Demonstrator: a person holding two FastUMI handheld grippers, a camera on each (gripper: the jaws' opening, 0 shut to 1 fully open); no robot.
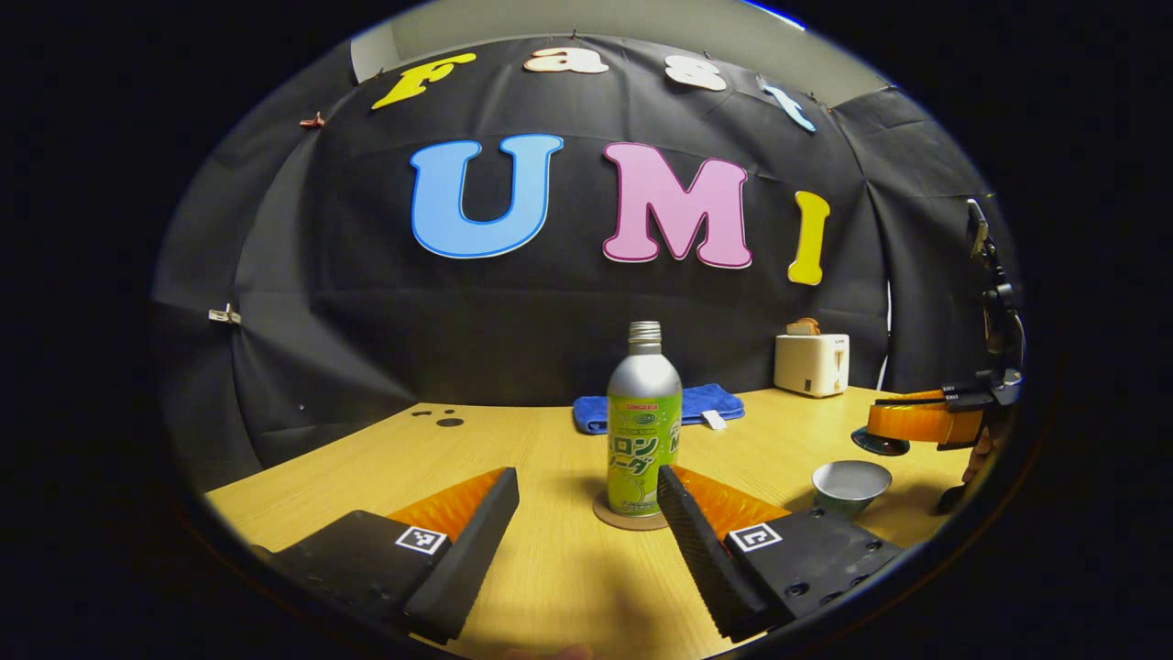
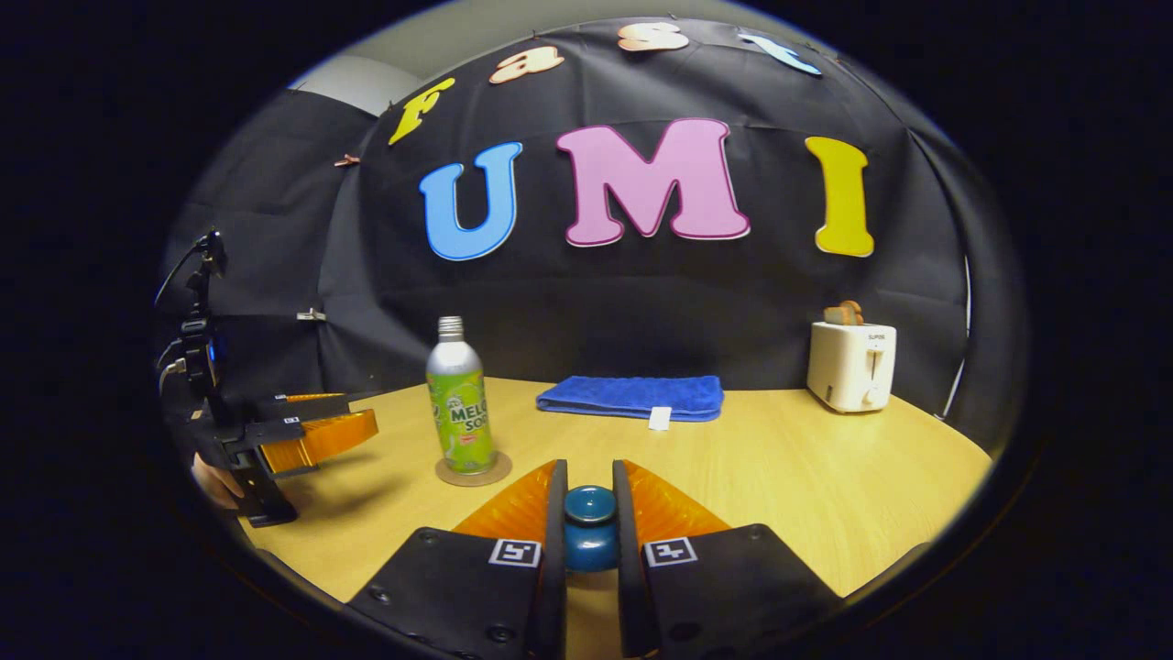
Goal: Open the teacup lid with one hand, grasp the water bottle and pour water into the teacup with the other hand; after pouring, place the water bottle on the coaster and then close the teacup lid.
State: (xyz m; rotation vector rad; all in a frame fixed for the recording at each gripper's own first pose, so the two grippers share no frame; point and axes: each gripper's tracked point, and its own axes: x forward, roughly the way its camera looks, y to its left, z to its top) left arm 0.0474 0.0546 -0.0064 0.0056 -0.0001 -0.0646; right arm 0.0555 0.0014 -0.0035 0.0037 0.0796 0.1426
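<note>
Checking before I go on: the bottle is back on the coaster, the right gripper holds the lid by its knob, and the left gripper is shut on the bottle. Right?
Not quite. In the left gripper view the left gripper is open, its fingers apart from the bottle on the coaster. The right gripper does hold the lid by its knob.

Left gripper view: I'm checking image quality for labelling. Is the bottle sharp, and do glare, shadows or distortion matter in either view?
Left gripper view: bottle sharp, soft highlight on its metal shoulder, table edges bowed by the fisheye. Right gripper view: lid in the right claw slightly soft, a shadow on the table under the left claw.
</note>
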